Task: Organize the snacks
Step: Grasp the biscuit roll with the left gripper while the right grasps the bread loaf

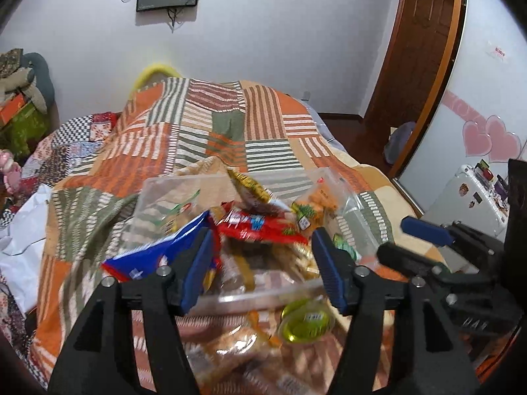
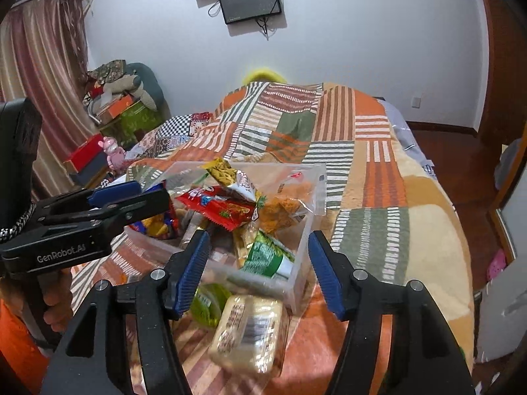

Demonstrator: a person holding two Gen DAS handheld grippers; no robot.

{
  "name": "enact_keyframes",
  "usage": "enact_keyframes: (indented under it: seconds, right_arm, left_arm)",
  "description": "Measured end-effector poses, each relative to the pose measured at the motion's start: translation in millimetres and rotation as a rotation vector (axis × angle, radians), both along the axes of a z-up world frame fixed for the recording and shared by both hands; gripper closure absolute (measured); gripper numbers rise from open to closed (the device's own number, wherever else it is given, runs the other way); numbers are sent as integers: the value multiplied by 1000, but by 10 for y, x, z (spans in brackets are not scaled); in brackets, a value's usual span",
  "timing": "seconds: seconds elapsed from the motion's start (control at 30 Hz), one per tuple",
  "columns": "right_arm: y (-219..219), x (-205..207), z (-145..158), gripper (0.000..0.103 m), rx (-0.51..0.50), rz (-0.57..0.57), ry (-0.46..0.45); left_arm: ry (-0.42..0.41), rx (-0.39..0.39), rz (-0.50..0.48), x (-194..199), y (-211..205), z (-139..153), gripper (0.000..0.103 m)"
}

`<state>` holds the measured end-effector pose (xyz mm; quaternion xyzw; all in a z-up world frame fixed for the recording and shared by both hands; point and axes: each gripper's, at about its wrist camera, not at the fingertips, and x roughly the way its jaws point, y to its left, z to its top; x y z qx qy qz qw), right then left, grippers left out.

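Evidently mid-gathering, both the left gripper (image 1: 262, 266) and right gripper (image 2: 258, 271) hang open and empty over the clear snack box (image 2: 306, 230) at frame centre, so the next move (my guess) means closing on the loose pale packet (image 2: 248, 329) lying below it.

red snack packet (image 2: 219, 209), green packet (image 2: 268, 256) (white lettering), orange-green striped patchwork bedspread (image 2: 372, 164)
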<state>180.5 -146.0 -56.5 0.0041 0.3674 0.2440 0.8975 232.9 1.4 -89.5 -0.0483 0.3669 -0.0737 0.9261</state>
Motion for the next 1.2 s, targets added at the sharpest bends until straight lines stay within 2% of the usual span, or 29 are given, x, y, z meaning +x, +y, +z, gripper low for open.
enact_keyframes:
  seconds: [0.13, 0.3, 0.43, 0.63, 0.87, 0.93, 1.2]
  right_arm:
    - [-25, -134, 19, 41, -5, 6, -6]
    - [-59, -267, -20, 38, -10, 10, -5]
    - [-85, -338, -116, 38, -13, 10, 22]
    - [-156, -453, -319, 37, -14, 4, 83]
    - [-187, -502, -497, 37, -17, 3, 145]
    - [-180, -493, -541, 37, -16, 4, 162]
    - [-99, -489, -607, 37, -25, 11, 179]
  left_arm:
    - [9, 22, 21, -231, 48, -31, 32]
    - [51, 14, 42, -462, 96, -166, 28]
    - [101, 44, 52, -563, 37, -321, 28]
    - [150, 30, 34, -672, -101, -555, 26]
    - [208, 89, 1, -723, -316, -843, 26]
    - [221, 105, 3, -747, -313, -906, 26]
    - [244, 76, 20, -925, -12, -961, 26]
